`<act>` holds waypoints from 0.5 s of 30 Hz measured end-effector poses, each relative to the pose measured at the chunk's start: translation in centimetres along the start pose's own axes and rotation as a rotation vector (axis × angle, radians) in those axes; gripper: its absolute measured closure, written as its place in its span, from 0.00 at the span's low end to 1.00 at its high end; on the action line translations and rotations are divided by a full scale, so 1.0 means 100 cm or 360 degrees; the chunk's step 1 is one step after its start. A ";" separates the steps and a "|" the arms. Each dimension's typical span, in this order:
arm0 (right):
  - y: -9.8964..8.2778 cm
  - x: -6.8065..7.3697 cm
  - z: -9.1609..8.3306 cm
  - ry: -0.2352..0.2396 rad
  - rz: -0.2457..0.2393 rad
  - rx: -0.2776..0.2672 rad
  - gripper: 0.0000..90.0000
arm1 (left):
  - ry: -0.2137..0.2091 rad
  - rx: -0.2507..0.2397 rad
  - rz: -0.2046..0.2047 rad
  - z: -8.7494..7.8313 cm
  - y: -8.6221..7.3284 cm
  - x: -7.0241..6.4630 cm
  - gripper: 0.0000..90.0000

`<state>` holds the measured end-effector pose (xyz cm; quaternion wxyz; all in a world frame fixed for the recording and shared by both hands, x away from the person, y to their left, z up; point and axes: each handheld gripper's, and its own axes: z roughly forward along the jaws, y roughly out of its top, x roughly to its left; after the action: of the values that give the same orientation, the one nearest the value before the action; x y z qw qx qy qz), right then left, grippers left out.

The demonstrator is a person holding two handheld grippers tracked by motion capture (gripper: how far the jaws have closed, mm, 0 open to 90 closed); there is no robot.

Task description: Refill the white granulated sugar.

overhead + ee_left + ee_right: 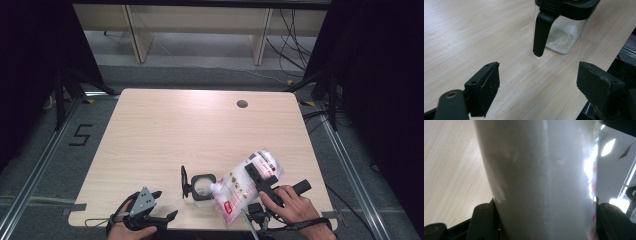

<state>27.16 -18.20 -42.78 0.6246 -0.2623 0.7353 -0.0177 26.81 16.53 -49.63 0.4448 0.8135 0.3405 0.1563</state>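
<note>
While the right tongs (261,181) clamp the tilted bag (246,186), we keep its spout low at the left, over the open jar (202,186) near the table's (200,130) front edge; our left tongs (162,205) wait released, left of the jar.
</note>
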 end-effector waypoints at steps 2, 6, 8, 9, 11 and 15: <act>-0.001 -0.001 0.000 -0.0004 0.0002 -0.0001 0.48 | 0.0009 0.0012 0.0026 -0.001 0.000 0.002 0.20; -0.003 -0.003 0.001 -0.0006 -0.0023 0.0002 0.48 | 0.0008 0.0047 0.0063 -0.002 0.001 0.003 0.20; -0.002 -0.002 0.002 -0.0011 -0.0004 0.0020 0.48 | 0.0008 0.0018 0.0027 0.000 0.000 0.001 0.20; -0.002 -0.002 0.002 -0.0010 -0.0001 0.0016 0.48 | 0.0007 0.0002 0.0015 0.001 0.000 0.000 0.20; -0.002 -0.002 0.004 -0.0007 -0.0001 -0.0003 0.48 | 0.0005 0.0044 0.0059 -0.001 0.000 0.003 0.20; 0.000 -0.003 0.007 -0.0002 -0.0009 -0.0010 0.48 | 0.0023 0.0058 0.0023 0.000 -0.001 0.002 0.20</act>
<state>27.84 -17.89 -42.63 0.6242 -0.2664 0.7342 -0.0171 26.94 16.76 -49.67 0.4264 0.8227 0.3407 0.1590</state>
